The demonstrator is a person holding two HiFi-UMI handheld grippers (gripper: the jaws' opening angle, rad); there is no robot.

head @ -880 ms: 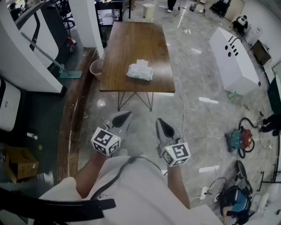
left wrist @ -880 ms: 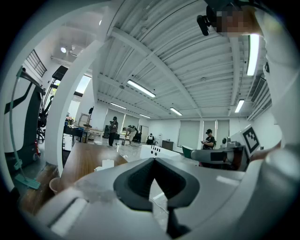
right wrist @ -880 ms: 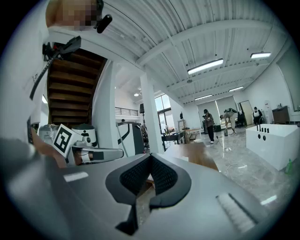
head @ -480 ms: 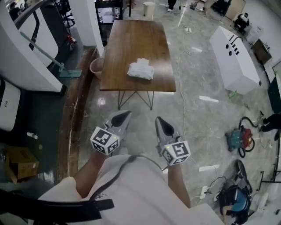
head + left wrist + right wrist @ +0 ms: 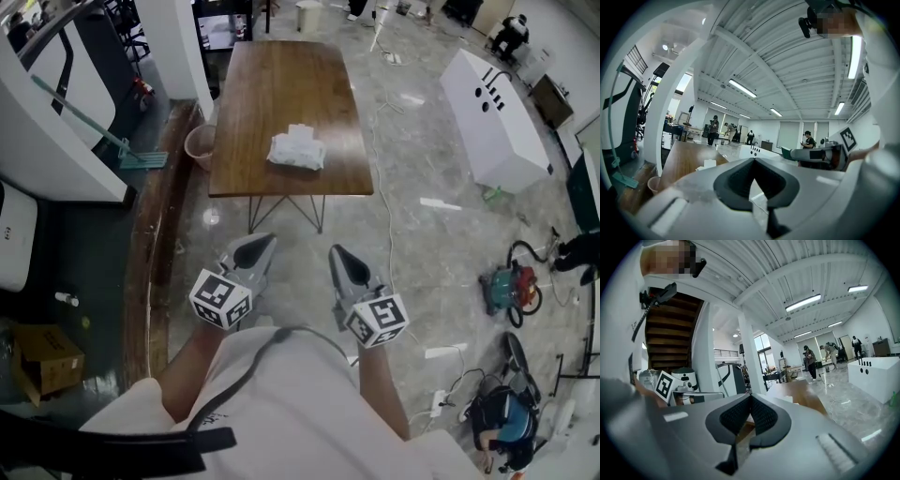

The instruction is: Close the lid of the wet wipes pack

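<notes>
- Head view: the wet wipes pack [image 5: 296, 150] lies on the wooden table [image 5: 281, 84], near the table's near edge and a little right of its middle; whether its lid is up cannot be told from here.
- The left hand-held gripper [image 5: 253, 251] and the right hand-held gripper [image 5: 345, 264] hang side by side over the marble floor [image 5: 412, 216], well short of the table and apart from the pack.
- A pink bucket [image 5: 199, 142] stands on the floor beside the table's left edge, and a white cabinet [image 5: 492, 117] stands off to the right.
- Left gripper view: the left hand-held gripper's jaws are pressed together at the tips with nothing between them. The pack shows as a small white shape on the table, far ahead and left of the jaws. The right hand-held gripper's marker cube shows at the right.
- Right gripper view: the right hand-held gripper's jaws are likewise pressed together and hold nothing. The table stretches away ahead of them, and the left hand-held gripper's marker cube shows at the left.
</notes>
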